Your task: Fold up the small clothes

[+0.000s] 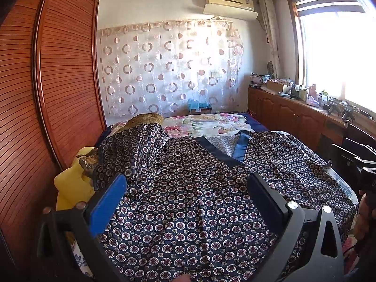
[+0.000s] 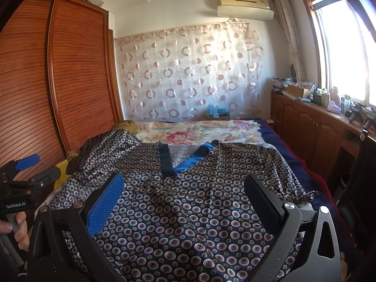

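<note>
A dark navy satin top (image 1: pixel 192 188) (image 2: pixel 192 206) with a small round flower print and a blue V-neck trim lies spread face up on the bed. Its left sleeve drapes over a brownish pillow at the bed's left edge; the right sleeve runs toward the right edge. My left gripper (image 1: pixel 188 185) hovers open over the lower middle of the garment, nothing between its fingers. My right gripper (image 2: pixel 185 188) is likewise open above the lower part of the top. In the right wrist view the left gripper (image 2: pixel 25 164) appears at the far left, held by a hand.
The bed carries a floral sheet (image 2: pixel 199 129) beyond the garment. A tall wooden slatted wardrobe (image 1: pixel 58 82) stands close on the left. A low wooden cabinet (image 2: pixel 317 129) with clutter runs along the right under the window. A yellow object (image 1: pixel 72 183) sits by the left bed edge.
</note>
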Action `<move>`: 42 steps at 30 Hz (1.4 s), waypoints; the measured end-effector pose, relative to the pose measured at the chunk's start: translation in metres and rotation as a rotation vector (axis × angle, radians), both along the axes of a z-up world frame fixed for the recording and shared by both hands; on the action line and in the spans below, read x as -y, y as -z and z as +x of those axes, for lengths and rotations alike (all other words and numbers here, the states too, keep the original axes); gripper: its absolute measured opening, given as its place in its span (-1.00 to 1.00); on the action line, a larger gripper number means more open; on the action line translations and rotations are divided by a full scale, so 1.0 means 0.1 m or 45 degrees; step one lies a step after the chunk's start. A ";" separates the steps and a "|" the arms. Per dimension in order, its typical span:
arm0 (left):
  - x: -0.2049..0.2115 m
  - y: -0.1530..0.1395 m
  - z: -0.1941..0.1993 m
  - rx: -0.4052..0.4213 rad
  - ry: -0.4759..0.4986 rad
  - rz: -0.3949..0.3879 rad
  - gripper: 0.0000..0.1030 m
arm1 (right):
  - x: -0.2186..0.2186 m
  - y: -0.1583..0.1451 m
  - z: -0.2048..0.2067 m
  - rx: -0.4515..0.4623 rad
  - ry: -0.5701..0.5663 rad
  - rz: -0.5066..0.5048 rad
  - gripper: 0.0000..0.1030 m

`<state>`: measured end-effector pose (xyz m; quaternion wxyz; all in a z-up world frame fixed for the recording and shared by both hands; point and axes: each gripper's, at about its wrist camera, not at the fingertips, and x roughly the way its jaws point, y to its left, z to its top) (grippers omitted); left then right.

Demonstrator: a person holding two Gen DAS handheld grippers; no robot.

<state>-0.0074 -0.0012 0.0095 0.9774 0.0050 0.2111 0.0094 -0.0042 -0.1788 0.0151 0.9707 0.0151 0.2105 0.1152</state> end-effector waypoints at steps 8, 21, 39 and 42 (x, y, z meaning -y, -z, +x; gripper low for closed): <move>0.01 -0.01 -0.01 0.006 0.003 0.002 1.00 | -0.02 0.01 0.01 0.001 -0.002 0.000 1.00; 0.02 -0.02 -0.02 0.007 0.002 0.004 1.00 | -0.02 0.02 0.01 0.001 -0.002 0.001 1.00; 0.03 -0.02 -0.02 0.006 0.004 0.003 1.00 | -0.02 0.00 0.00 -0.001 -0.003 0.003 1.00; 0.03 -0.03 -0.01 0.003 0.008 -0.007 1.00 | -0.03 0.01 0.00 0.000 -0.005 0.001 1.00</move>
